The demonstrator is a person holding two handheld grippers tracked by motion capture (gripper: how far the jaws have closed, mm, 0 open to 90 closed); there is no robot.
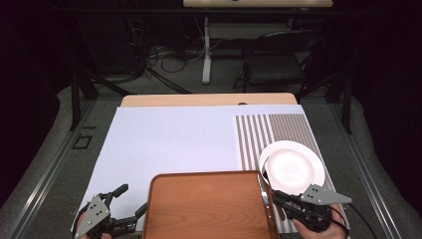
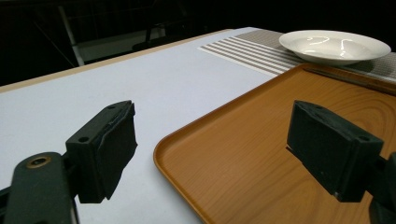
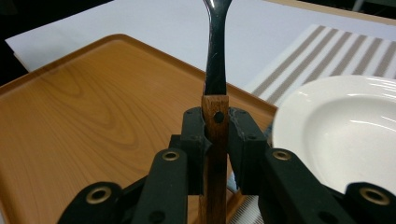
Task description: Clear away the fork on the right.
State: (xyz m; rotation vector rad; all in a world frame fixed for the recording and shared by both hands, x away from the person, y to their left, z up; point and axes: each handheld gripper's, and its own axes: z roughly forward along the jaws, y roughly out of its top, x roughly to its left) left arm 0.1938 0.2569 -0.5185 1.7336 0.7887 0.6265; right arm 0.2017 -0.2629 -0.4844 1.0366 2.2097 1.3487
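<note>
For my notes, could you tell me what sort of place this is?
Probably a lab or studio recording table-setting: dark frame posts, floor cables, and a staged table with tray and plate.

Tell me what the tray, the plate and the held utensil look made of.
Tray: wood-grain pattern, smooth satin sheen; possibly laminate or plastic.
Plate: glossy white, likely glazed ceramic.
Utensil: dark shiny metal neck, brown wooden handle with a rivet.
</note>
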